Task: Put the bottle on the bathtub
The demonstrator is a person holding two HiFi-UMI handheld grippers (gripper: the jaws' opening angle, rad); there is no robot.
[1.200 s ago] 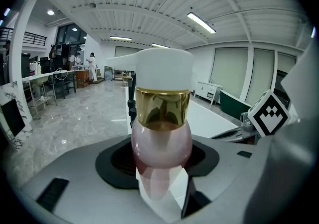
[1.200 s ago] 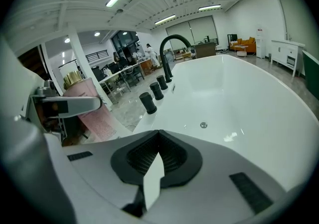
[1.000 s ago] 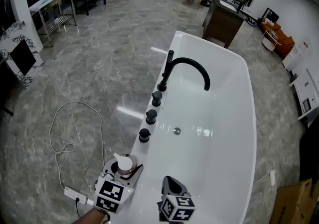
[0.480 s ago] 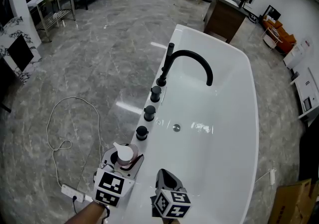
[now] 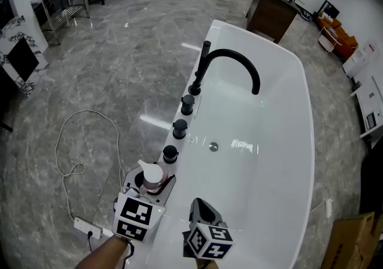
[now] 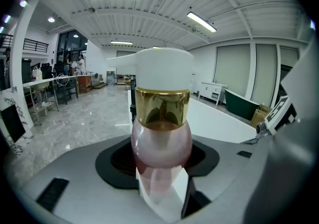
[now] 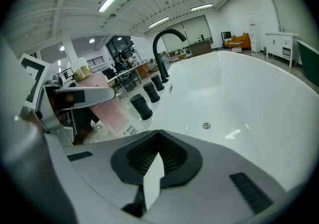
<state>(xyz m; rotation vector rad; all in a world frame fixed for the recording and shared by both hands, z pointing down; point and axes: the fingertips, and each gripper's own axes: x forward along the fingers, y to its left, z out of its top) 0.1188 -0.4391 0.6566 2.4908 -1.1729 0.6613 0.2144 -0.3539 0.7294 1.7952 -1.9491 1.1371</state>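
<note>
A pink bottle [image 5: 151, 176] with a gold collar and a white pump top stands upright between the jaws of my left gripper [image 5: 149, 182], which is shut on it. It hangs over the left rim of the white bathtub [image 5: 303, 142], just short of the nearest black knob [image 5: 170, 153]. In the left gripper view the bottle [image 6: 160, 138] fills the middle, with the left gripper [image 6: 160, 170] closed on its round body. My right gripper [image 5: 202, 211] is over the tub's near end, shut and empty [image 7: 157, 161]. From the right gripper view the bottle [image 7: 107, 111] shows at the left.
A black arched faucet [image 5: 230, 64] and two more black knobs [image 5: 179, 128] line the tub's left rim. The drain [image 5: 213, 147] sits in the basin. On the marble floor to the left lie a white cable [image 5: 72, 154] and a power strip [image 5: 90, 230]. A cardboard box [image 5: 353, 244] stands at bottom right.
My left gripper has carried the bottle a little forward along the tub's left rim, closer to the nearest knob. The right gripper has shifted only slightly.
</note>
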